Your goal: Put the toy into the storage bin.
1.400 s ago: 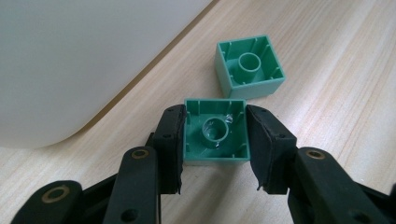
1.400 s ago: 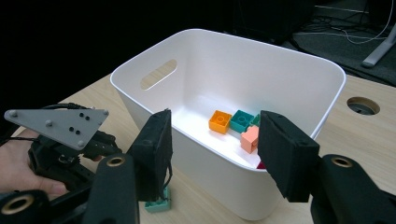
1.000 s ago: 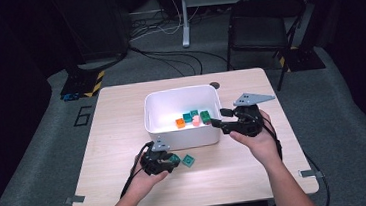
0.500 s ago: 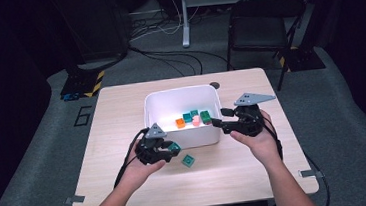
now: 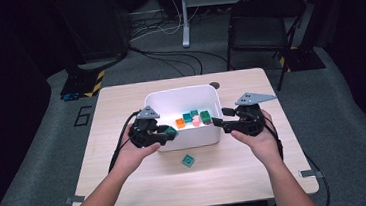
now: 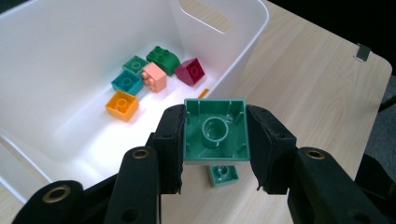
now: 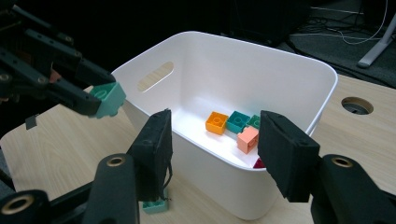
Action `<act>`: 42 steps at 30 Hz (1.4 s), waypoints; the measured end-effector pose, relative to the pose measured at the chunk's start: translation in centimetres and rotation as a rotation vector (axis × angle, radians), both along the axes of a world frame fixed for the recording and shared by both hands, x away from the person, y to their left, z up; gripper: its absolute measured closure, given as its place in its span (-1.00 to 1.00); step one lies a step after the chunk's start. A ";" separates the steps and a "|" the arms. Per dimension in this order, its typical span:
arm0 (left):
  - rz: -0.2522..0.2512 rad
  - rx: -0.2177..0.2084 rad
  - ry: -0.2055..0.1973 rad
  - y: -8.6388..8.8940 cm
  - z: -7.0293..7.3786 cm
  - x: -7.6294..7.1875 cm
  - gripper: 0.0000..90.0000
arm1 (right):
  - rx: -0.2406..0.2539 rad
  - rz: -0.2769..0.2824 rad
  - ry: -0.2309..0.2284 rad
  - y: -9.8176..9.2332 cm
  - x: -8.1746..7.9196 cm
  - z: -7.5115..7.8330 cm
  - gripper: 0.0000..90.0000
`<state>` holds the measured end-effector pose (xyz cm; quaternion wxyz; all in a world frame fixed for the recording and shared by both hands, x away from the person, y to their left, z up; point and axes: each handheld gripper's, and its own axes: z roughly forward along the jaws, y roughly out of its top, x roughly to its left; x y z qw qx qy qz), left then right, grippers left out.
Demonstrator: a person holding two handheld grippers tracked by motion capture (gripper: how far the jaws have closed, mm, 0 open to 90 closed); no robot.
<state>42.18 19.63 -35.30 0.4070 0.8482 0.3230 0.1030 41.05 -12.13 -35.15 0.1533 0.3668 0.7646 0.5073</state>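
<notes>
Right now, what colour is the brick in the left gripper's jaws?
Green brick, hollow underside facing the camera; clearest in the left gripper view.

Dim rm: grey carpet floor (image 5: pixel 359 132), black folding chair (image 5: pixel 259 23), cables (image 5: pixel 167 59), light wood table (image 5: pixel 257 172).

Pale wooden table (image 5: pixel 120 101) — white bin (image 5: pixel 194 138) and teal brick (image 5: pixel 188 160) on it.

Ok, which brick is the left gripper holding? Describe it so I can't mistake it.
Start at the white bin mid-table. At its near left wall the left gripper clamps a green brick, hollow underside facing the camera. It alone is off the surface; a similar green brick lies on the table.
</notes>
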 end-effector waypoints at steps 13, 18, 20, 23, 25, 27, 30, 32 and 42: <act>0.044 -0.041 0.028 0.4 1.3 3.9 0.31 | -0.002 -0.003 -0.001 -0.2 0.1 -0.1 -0.01; 0.062 -0.032 0.036 0.3 1.0 5.2 0.31 | -0.001 -0.005 -0.001 -0.2 0.1 -0.1 -0.01; 0.067 -0.030 0.036 0.2 1.0 5.7 0.31 | -0.001 -0.006 -0.001 -0.2 0.1 -0.1 -0.01; 0.067 -0.029 0.035 -0.1 1.0 6.1 0.31 | -0.002 -0.005 -0.001 -0.2 0.1 -0.1 -0.01; 0.070 -0.031 0.039 -0.5 1.1 6.5 0.31 | -0.003 -0.004 0.000 -0.1 0.1 -0.1 -0.01; 0.069 -0.026 0.034 -1.0 1.0 7.2 0.31 | -0.003 -0.003 0.001 -0.1 0.1 -0.1 -0.01; 0.073 -0.021 0.031 -1.4 0.9 7.6 0.30 | -0.002 -0.004 0.000 -0.2 0.2 -0.1 -0.01; 0.073 -0.013 0.033 -2.0 0.6 8.3 0.31 | 0.000 -0.005 0.000 -0.2 0.2 -0.1 -0.01; 0.082 -0.006 0.022 -3.6 0.0 10.0 0.31 | 0.002 -0.005 -0.001 -0.3 0.2 -0.1 -0.01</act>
